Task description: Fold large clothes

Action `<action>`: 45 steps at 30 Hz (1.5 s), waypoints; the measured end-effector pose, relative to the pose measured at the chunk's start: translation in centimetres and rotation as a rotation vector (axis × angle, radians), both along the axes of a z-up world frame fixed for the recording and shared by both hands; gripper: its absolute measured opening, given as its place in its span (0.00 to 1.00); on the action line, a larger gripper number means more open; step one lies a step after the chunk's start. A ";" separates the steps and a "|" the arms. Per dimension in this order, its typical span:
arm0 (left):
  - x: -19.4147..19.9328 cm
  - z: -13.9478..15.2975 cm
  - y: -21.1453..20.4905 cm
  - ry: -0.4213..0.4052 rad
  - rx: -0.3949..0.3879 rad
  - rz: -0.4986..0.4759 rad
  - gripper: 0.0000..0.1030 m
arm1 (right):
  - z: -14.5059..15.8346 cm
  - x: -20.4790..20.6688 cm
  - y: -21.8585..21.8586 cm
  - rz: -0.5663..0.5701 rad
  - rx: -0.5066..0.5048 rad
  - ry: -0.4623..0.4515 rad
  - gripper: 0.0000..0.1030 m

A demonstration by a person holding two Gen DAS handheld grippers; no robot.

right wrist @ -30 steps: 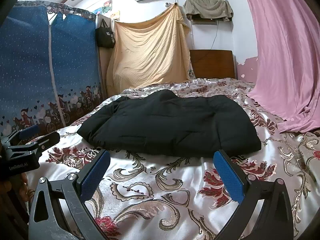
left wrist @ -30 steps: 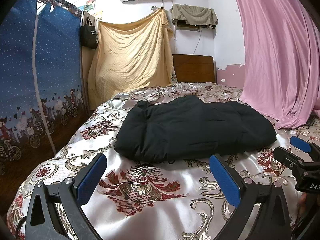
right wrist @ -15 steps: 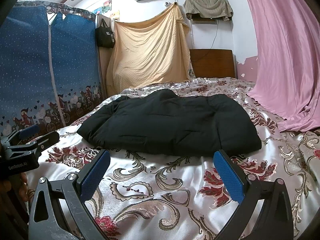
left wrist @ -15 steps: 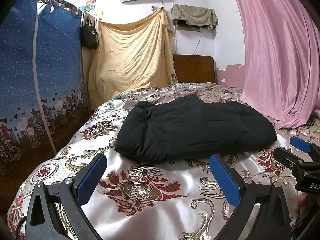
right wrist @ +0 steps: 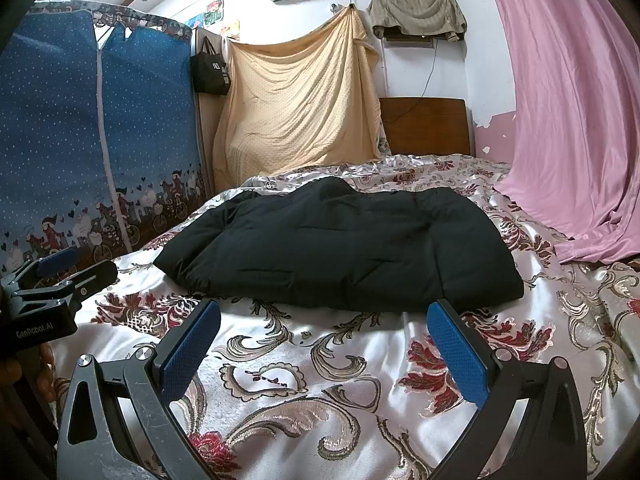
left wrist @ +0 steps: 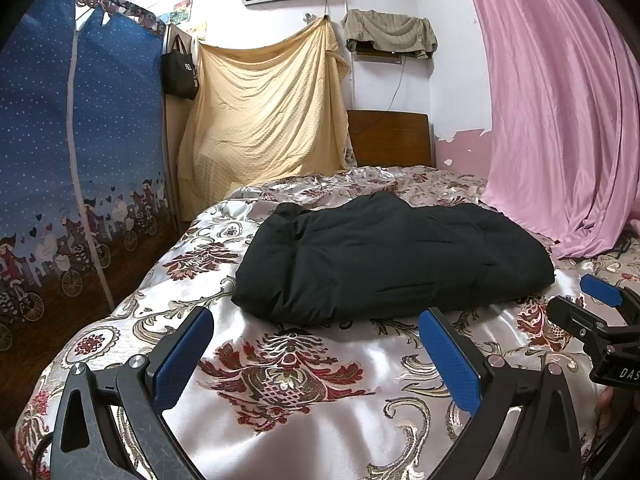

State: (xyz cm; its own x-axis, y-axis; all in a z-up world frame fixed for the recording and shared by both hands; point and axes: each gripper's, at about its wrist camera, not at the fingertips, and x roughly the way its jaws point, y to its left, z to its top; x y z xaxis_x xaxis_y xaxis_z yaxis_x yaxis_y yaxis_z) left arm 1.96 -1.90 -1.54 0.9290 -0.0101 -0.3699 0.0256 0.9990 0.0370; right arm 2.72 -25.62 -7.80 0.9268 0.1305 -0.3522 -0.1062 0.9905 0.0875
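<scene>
A black padded garment (left wrist: 392, 258) lies folded in a thick bundle on the bed; it also shows in the right wrist view (right wrist: 340, 246). My left gripper (left wrist: 316, 354) is open and empty, held over the bedspread just short of the garment's near edge. My right gripper (right wrist: 326, 342) is open and empty, also just short of the near edge. Each gripper shows at the edge of the other's view, the right one (left wrist: 600, 320) at the right and the left one (right wrist: 52, 280) at the left.
The bed has a shiny floral bedspread (left wrist: 288, 380) and a wooden headboard (left wrist: 390, 140). A blue fabric wardrobe (left wrist: 80, 160) stands at the left. A yellow sheet (left wrist: 264, 116) hangs at the back. A pink curtain (left wrist: 560, 120) drapes onto the bed's right side.
</scene>
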 end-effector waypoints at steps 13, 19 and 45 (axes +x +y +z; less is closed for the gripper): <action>0.0 0.0 0.0 0.000 -0.001 0.000 1.00 | 0.1 0.0 0.0 0.000 0.001 0.000 0.99; 0.0 0.0 0.1 0.000 0.000 -0.001 1.00 | 0.0 0.0 0.1 0.000 0.001 0.001 0.99; -0.7 0.1 0.0 0.019 -0.018 0.073 1.00 | 0.1 0.0 0.1 0.000 0.001 0.002 0.99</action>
State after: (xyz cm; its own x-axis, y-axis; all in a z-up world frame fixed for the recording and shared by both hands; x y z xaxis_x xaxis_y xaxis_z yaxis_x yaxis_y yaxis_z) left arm 1.27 -1.89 -1.45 0.9205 0.0507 -0.3874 -0.0471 0.9987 0.0188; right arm 2.75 -25.54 -7.68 0.9260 0.1306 -0.3542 -0.1058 0.9904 0.0886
